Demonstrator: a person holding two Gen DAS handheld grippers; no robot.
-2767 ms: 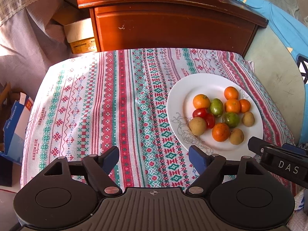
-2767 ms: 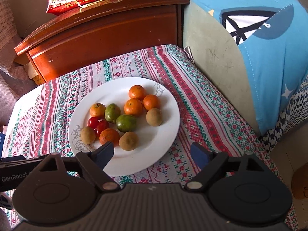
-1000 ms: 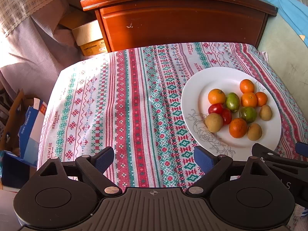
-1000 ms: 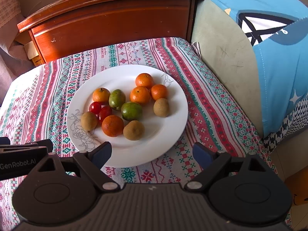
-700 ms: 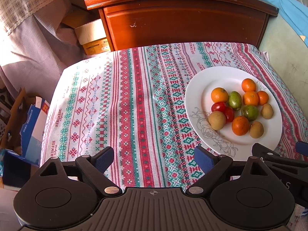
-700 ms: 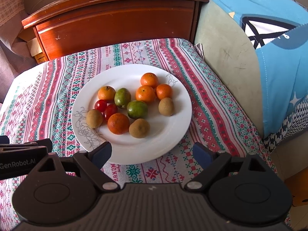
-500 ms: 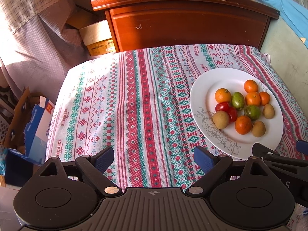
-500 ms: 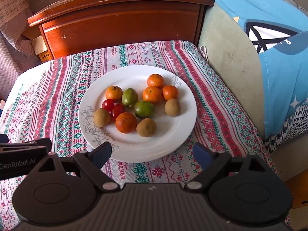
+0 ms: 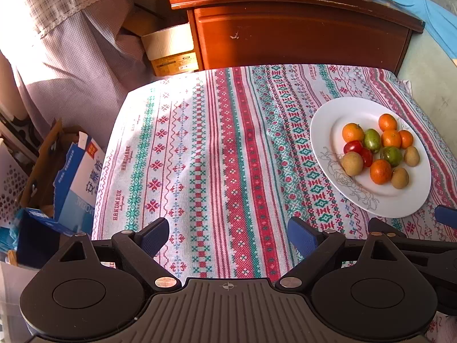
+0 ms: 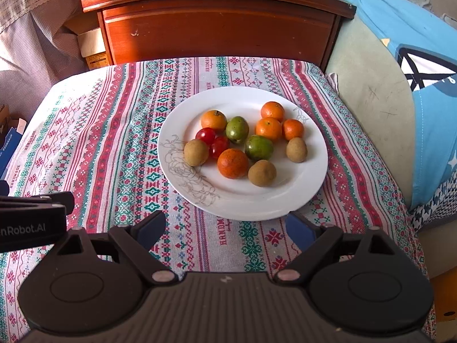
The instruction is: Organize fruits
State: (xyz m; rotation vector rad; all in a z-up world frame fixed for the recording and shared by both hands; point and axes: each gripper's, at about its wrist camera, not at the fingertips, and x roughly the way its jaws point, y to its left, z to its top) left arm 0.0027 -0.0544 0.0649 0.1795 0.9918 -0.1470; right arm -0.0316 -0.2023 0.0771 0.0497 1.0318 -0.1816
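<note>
A white plate (image 10: 300,194) (image 9: 400,203) lies on the patterned tablecloth (image 9: 217,154) and holds several fruits: orange mandarins (image 10: 233,163) (image 9: 380,171), two green fruits (image 10: 259,147), two red tomatoes (image 10: 205,135) and three brown kiwis (image 10: 262,173). My right gripper (image 10: 225,230) hovers open just before the plate's near rim, with nothing between its fingers. My left gripper (image 9: 228,233) stands open over the bare cloth left of the plate, also empty. The right gripper's finger (image 9: 445,217) shows at the right edge of the left wrist view.
A wooden cabinet (image 10: 217,28) stands behind the table. At the right lies blue bedding (image 10: 428,91). Cardboard boxes (image 9: 71,177) and a curtain (image 9: 65,43) crowd the floor at the left. A box (image 9: 171,51) sits beside the cabinet.
Both grippers have drifted left, so the plate slid rightward in both views. The jaws have kept the same width. No fruit has moved.
</note>
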